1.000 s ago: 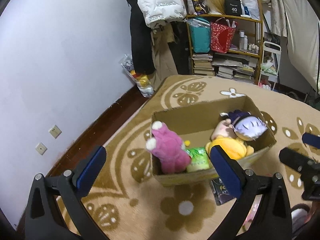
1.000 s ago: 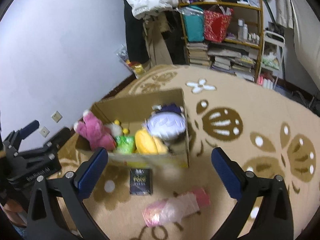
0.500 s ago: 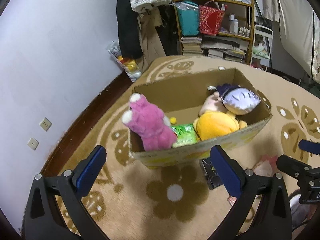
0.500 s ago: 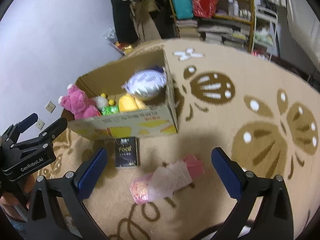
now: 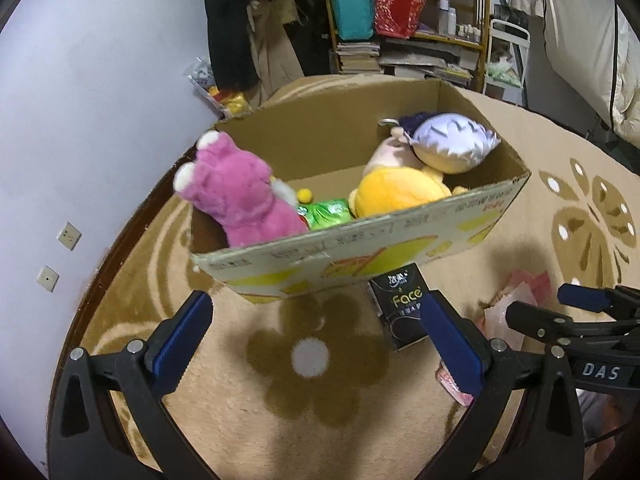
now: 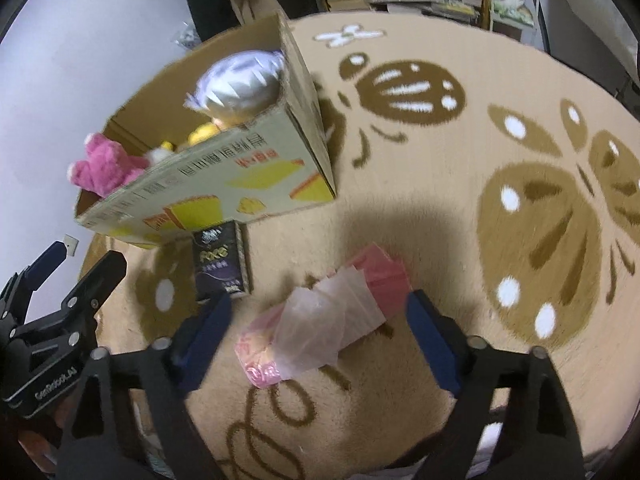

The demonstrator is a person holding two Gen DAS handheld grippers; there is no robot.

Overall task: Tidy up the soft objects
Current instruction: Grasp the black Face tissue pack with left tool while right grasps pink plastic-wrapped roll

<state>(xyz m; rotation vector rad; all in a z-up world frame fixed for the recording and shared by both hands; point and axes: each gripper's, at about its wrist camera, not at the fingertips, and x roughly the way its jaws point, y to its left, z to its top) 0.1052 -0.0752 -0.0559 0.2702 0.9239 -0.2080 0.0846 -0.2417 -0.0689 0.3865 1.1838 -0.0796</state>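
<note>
Your left gripper (image 5: 316, 332) hangs spread and empty over the beige carpet (image 5: 240, 400), near the open cardboard box (image 5: 360, 248). Your right gripper (image 6: 316, 336), jaws just narrowing, straddles the pink plastic-wrapped soft pack (image 6: 320, 320), probably to lift it.

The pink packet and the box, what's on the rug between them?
A black pack lies there, its top end against the box; between it and the pink packet is bare rug. The right wrist view shows it best.
</note>
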